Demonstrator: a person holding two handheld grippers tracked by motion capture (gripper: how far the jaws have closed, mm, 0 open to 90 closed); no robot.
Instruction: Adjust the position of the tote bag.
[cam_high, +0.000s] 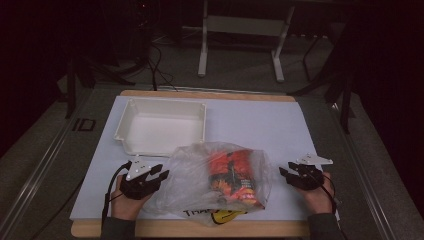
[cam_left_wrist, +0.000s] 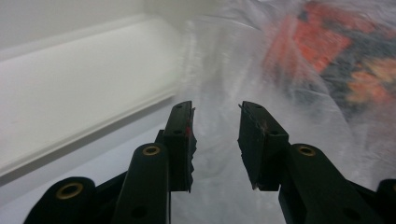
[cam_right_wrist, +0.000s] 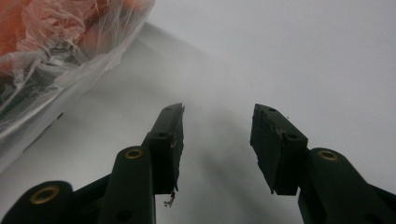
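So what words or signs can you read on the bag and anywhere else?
"THAN": black letters on the plastic bag at its front edge; the rest of the word is hidden.
A yellow smiley face: printed on the bag just under those letters.
"ID": dark marking on the grey surface left of the table.
Red snack packet inside the bag: its print is too blurred to read.

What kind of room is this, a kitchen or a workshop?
Probably a lab or recording workspace: a table with a white mat, a white tray, and dark equipment stands and cables behind.
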